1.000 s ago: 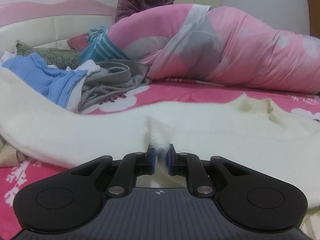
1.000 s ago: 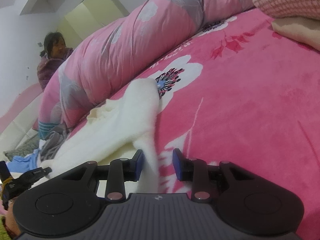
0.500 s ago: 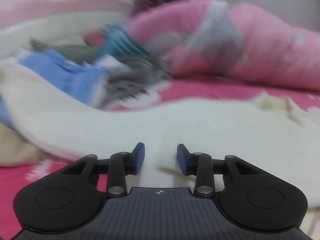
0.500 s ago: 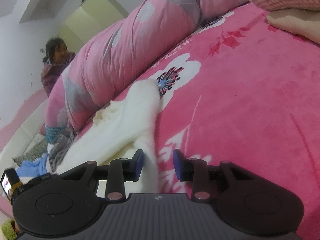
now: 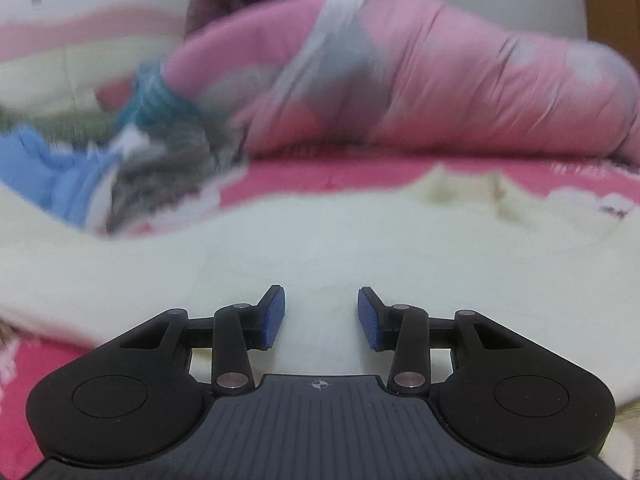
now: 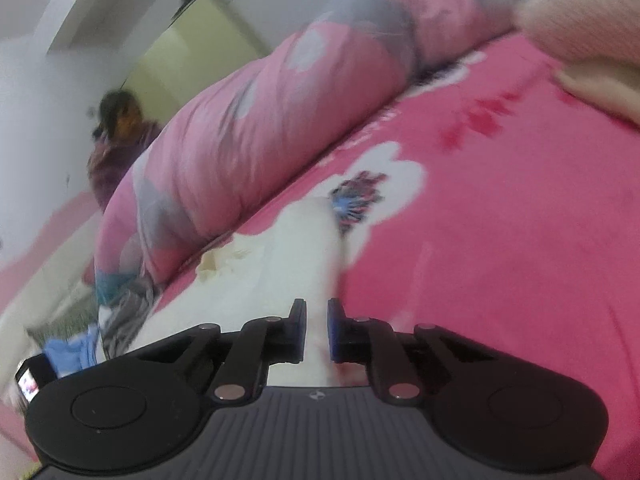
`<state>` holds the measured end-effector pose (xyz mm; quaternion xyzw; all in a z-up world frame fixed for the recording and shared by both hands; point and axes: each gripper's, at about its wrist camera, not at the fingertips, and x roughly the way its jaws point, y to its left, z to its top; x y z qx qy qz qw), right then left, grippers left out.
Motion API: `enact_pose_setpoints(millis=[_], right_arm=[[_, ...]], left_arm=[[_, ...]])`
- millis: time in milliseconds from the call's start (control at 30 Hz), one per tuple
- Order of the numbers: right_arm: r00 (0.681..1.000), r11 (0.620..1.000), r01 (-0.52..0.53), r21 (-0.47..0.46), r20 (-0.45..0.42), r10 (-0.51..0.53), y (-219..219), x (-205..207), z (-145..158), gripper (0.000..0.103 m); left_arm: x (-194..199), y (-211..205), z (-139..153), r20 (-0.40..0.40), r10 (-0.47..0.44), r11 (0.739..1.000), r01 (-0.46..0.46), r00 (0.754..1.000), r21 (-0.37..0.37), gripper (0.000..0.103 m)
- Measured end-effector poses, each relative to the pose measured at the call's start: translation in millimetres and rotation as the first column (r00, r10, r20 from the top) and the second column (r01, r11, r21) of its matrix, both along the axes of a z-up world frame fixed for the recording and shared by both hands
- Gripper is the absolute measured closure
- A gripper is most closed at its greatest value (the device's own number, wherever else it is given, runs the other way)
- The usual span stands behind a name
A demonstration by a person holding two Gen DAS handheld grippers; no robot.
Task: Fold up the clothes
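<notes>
A cream-white fleecy garment (image 5: 320, 248) lies spread across the pink flowered bedspread (image 6: 500, 240). My left gripper (image 5: 321, 312) hovers low over its near part, jaws opening, with only flat cloth beneath and nothing pinched between the blue pads (image 5: 274, 318). In the right wrist view the same white garment (image 6: 296, 248) runs away from me as a narrow strip. My right gripper (image 6: 317, 320) is closing on the near end of that strip, and the cloth fills the narrow gap between its pads.
A long pink and grey rolled quilt (image 5: 440, 80) lies along the far side of the bed. A pile of blue, grey and teal clothes (image 5: 120, 168) sits at the left. A person (image 6: 120, 132) sits behind the quilt. Folded knitwear (image 6: 580, 12) rests at the far right.
The left gripper let go of a pinched tuft of the white garment and opened wide, shifting over the cloth. The right gripper's jaws narrowed onto the garment's edge and rose slightly.
</notes>
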<state>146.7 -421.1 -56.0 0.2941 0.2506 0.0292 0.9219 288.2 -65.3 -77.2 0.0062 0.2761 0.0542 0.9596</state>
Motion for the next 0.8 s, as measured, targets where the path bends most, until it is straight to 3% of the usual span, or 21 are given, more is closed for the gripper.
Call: enact_pose_setpoints(millis=[133, 233, 333, 400, 500, 600, 767, 800], right_arm=[[0.997, 0.98, -0.068, -0.187, -0.036, 0.063, 22.9, 31.2, -0.4, 0.092], [0.988, 0.926, -0.135, -0.352, -0.12, 0.099, 42.1, 44.7, -23.7, 0.091], [0.985, 0.918, -0.141, -0.37, -0.148, 0.091, 42.5, 45.3, -2.2, 0.091], [0.988, 0.914, -0.139, -0.38, -0.114, 0.102, 44.5, 48.5, 13.9, 0.091], [0.987, 0.864, -0.156, -0.478, -0.098, 0.124, 60.3, 71.7, 19.5, 0.091], [0.966, 0.819, -0.238, -0.522, -0.214, 0.145, 63.8, 104.1, -24.1, 0.093], [0.975, 0.877, -0.19, -0.441, -0.188, 0.116, 53.4, 117.5, 10.4, 0.092], [0.98, 0.869, -0.169, -0.466, -0.17, 0.1, 54.6, 127.4, 14.8, 0.092]], left_arm=[[-0.7, 14.6, -3.9, 0.001, 0.005, 0.996, -0.005, 1.0, -0.092, 0.062], [-2.6, 17.9, -5.6, 0.009, 0.003, 0.993, -0.002, 1.0, -0.121, 0.061], [-2.8, 22.1, -6.8, 0.017, 0.002, 0.988, 0.001, 1.0, -0.155, 0.061], [-2.8, 25.7, -6.8, 0.026, 0.002, 0.983, 0.003, 1.0, -0.182, 0.061], [-4.7, 32.2, -7.3, 0.043, 0.01, 0.975, 0.0, 0.999, -0.223, 0.062], [-7.1, 40.3, -8.5, 0.055, 0.043, 0.964, -0.027, 0.998, -0.265, 0.067], [-7.4, 45.3, -8.2, 0.062, 0.054, 0.954, -0.033, 0.997, -0.297, 0.067], [-7.3, 45.3, -8.0, 0.062, 0.054, 0.954, -0.033, 0.997, -0.297, 0.067]])
